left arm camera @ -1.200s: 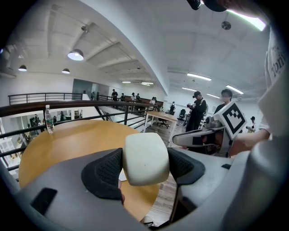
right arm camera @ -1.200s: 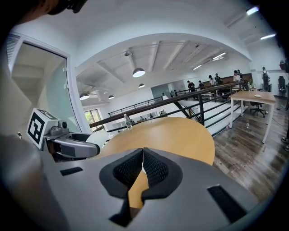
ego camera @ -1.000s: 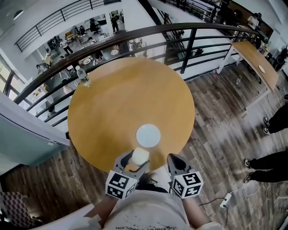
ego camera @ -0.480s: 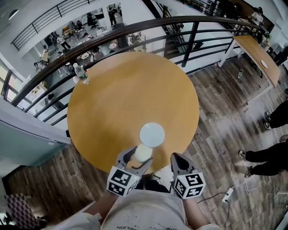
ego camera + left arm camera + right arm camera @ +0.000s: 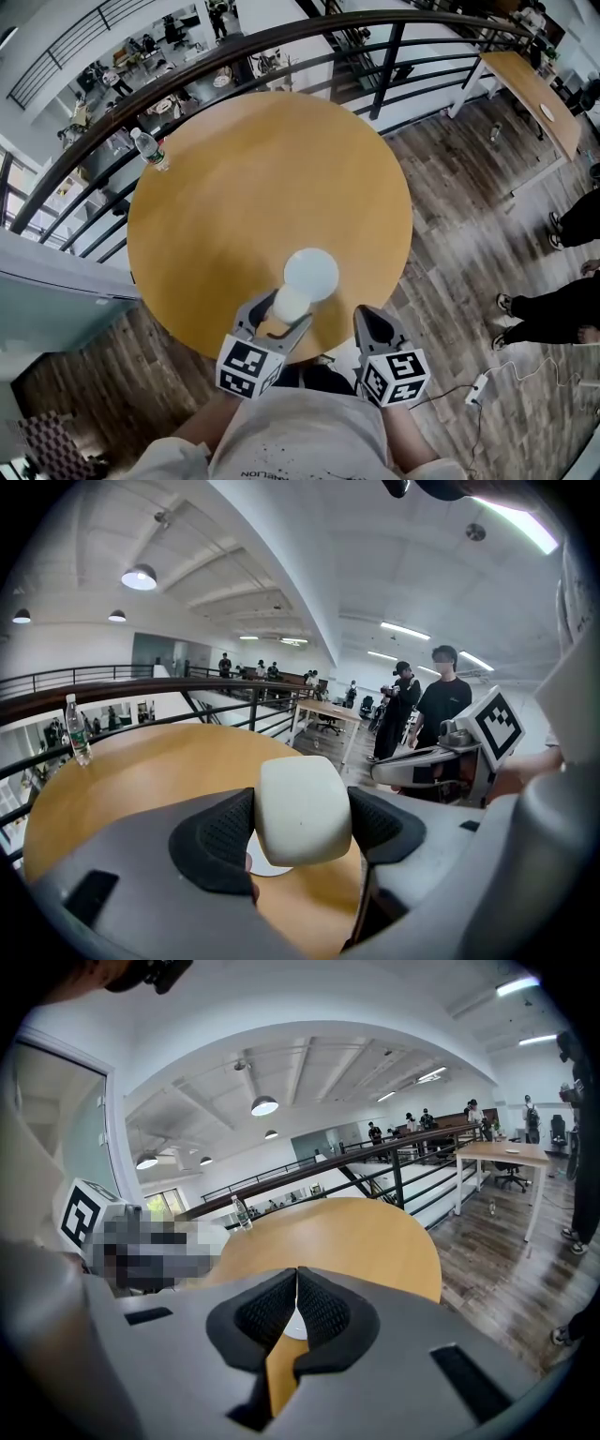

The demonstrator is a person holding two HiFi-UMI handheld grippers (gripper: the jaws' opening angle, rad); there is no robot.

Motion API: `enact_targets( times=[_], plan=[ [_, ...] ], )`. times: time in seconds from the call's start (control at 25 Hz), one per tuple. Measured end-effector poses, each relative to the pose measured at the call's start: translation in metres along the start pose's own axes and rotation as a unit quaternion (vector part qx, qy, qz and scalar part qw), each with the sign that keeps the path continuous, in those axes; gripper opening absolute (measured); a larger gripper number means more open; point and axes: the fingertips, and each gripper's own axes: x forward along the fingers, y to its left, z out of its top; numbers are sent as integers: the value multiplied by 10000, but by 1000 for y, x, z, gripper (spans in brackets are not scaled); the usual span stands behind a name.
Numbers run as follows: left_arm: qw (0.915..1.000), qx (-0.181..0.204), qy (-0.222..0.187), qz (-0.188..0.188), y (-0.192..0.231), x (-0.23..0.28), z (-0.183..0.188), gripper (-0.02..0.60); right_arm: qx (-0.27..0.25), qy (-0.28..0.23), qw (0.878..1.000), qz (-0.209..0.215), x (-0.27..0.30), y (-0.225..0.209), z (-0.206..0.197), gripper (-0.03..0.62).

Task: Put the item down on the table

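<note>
Starting at your body, locate the left gripper (image 5: 278,322) and the right gripper (image 5: 368,324), both held at the near edge of the round wooden bench (image 5: 234,187), each with its marker cube toward you. In the left gripper view, the black ribbed pads (image 5: 223,832) are clamped on the item (image 5: 302,810), a smooth off-white rounded block that fills the gap between them from side to side. The item is held above the bench surface, near the bench's front edge. In the right gripper view, the jaws of the right gripper are pressed together with nothing between them, and only the bench surface shows below them. Just beyond the item, a flat white disc (image 5: 311,272) lies on the bench. In the head view the item overlaps the disc's near rim, and you cannot tell from any view whether the two touch. At the far left rim of the bench stands a clear water bottle (image 5: 150,150), upright and well apart from the disc. Behind the bench runs a dark railing (image 5: 281,37). Beyond the railing's right end stands a second wooden table (image 5: 530,89), and people (image 5: 441,705) stand on the plank floor to your right.
</note>
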Motion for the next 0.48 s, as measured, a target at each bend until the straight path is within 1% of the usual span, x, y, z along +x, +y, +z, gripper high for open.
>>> enact_targets(
  times=[0.48],
  plan=[
    [9993,108,317,-179,12,34,-4,324,35,142,9999,-21,24,-14,3,25]
  ],
)
